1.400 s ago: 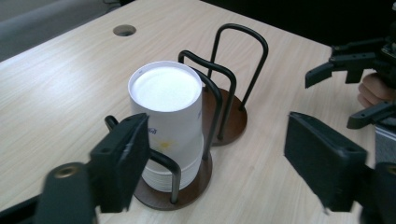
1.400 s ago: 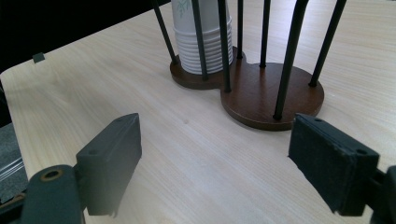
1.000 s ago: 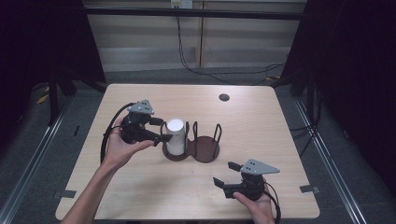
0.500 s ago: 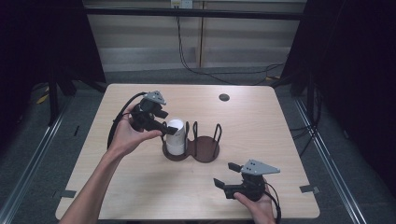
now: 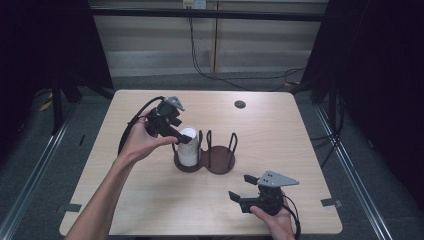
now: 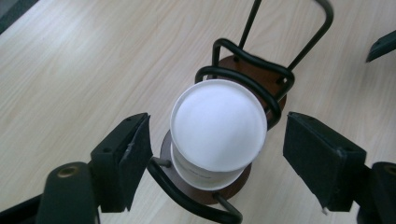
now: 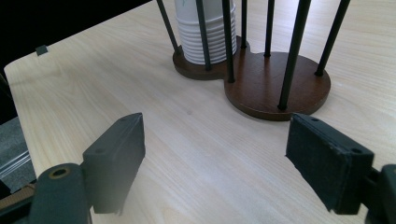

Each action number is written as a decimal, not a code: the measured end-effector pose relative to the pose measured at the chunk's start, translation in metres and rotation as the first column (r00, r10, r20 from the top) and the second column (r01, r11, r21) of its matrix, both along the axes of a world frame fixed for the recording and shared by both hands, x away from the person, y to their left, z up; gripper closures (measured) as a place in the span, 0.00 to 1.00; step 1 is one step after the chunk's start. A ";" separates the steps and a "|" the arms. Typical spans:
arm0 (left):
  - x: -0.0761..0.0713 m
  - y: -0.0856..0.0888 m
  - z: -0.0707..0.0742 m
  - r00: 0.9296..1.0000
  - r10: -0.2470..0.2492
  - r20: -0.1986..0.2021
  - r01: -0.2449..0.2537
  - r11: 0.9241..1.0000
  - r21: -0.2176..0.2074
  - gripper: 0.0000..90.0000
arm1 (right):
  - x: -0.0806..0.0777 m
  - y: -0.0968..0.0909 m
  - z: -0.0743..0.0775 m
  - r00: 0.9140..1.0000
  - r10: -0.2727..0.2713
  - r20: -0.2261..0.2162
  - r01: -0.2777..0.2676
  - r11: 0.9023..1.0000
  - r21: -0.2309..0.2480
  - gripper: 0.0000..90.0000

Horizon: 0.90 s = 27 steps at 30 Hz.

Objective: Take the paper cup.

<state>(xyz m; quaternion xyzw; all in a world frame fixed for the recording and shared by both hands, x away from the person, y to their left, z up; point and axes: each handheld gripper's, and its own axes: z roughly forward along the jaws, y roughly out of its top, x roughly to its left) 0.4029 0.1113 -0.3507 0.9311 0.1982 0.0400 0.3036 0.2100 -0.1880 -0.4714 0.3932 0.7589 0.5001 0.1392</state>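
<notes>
Pale wood table (image 5: 150, 200): we see it carrying everything, lit against a dark room.
Dark brown holder (image 5: 215, 160): we find a two-ring wooden base with black wire uprights near the table's middle; its right ring stands empty.
White paper cups (image 5: 188, 146): we read these as a nested stack standing upright in the holder's left ring, ribbed rims showing in the right gripper view (image 7: 208, 32).
Left hand-held gripper (image 5: 177, 136): we see it held over the stack from the far left side, jaws apart and just opened wider; in its own view the top cup (image 6: 218, 126) sits between the pads with a gap on each side, untouched.
Right hand-held gripper (image 5: 241, 192): we see it low at the near right edge, well apart from the holder, jaws apart with nothing between them, having just narrowed a little.
Small dark disc (image 5: 240, 104): we spot it lying alone towards the far right of the table.
</notes>
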 end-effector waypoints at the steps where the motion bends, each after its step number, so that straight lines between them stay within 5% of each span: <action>1: 0.000 -0.001 -0.001 1.000 0.003 0.002 -0.003 1.000 0.010 0.25 | 0.000 0.000 0.000 1.000 0.002 -0.002 -0.002 1.000 0.000 0.22; 5: 0.004 -0.005 -0.005 1.000 -0.012 0.000 0.012 0.998 0.067 0.25 | 0.000 0.000 0.000 1.000 0.006 -0.001 -0.006 1.000 -0.001 0.22; 9: 0.003 -0.009 -0.006 1.000 -0.001 -0.012 0.002 0.998 0.055 0.26 | 0.000 0.000 0.000 1.000 0.006 -0.004 -0.006 1.000 -0.002 0.22; 16: 0.006 -0.017 -0.010 1.000 -0.012 -0.007 0.013 0.990 0.137 0.31 | -0.001 0.000 0.000 1.000 0.008 -0.007 -0.008 1.000 -0.002 0.22; 27: 0.010 -0.027 -0.016 0.999 -0.019 -0.032 0.024 0.987 0.157 0.35 | -0.001 0.001 0.000 1.000 0.011 -0.007 -0.011 1.000 -0.005 0.22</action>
